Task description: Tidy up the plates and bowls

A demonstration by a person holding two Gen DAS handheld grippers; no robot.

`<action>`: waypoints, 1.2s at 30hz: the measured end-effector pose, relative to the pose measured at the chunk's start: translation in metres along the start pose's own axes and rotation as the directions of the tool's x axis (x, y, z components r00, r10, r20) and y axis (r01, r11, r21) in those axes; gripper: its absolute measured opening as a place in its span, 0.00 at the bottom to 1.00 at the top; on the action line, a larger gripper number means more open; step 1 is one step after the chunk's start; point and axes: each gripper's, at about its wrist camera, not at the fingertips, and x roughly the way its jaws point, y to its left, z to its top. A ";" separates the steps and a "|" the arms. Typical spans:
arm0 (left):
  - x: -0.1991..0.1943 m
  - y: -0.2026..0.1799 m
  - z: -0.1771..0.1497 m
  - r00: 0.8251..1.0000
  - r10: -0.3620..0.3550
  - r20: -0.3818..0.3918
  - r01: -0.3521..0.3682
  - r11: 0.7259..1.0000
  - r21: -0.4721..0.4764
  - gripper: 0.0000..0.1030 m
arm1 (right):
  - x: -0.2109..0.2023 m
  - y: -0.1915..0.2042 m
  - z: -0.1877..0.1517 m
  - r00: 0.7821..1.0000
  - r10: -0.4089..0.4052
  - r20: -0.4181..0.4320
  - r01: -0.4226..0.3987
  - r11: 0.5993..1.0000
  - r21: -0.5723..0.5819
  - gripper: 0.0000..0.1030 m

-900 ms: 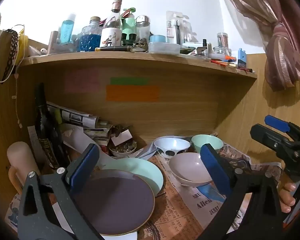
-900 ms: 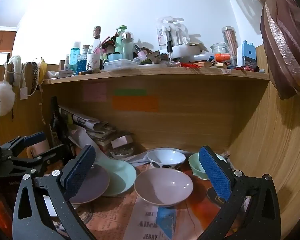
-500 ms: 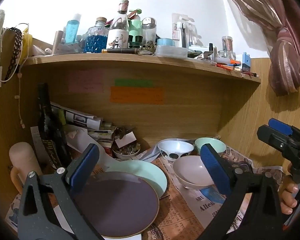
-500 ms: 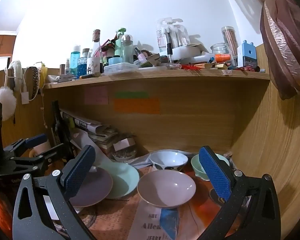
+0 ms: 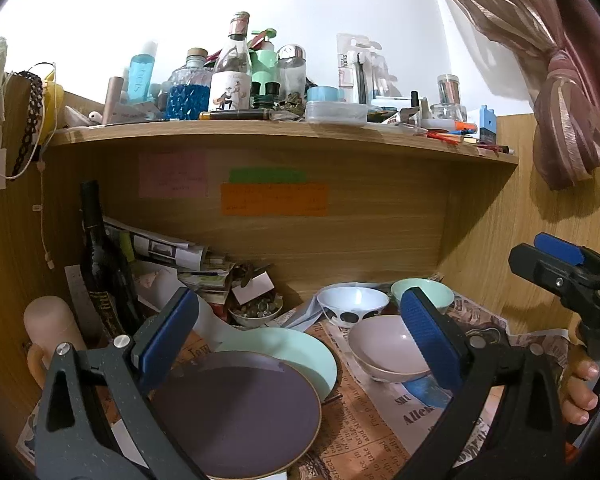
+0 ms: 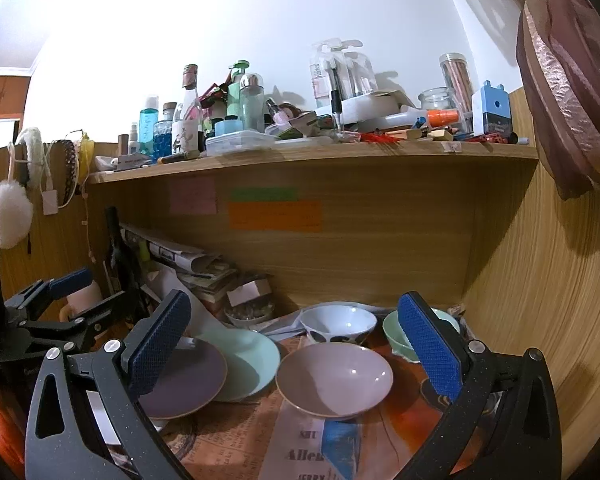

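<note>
Left wrist and right wrist views show left claw [image 5: 300, 332] and right claw [image 6: 296, 338] spread wide, holding nothing.

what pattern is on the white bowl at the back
Dark blotchy spots around the lower outside of the white bowl, plain white inside; clearest in the left wrist view.

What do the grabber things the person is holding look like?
Both are alike. The left gripper and right gripper are dark grey speckled plastic, shaped like two triangle arms with cut-out holes and silver round bolts. The fingers carry long blue bumpy pads on the jaws. No cables or sleeves show. A bare hand shows under the right one.
</note>
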 end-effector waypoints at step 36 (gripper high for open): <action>0.001 -0.006 0.001 1.000 0.004 0.009 -0.004 1.000 0.017 1.00 | -0.004 -0.001 0.002 1.000 0.010 0.010 -0.010 1.000 0.023 1.00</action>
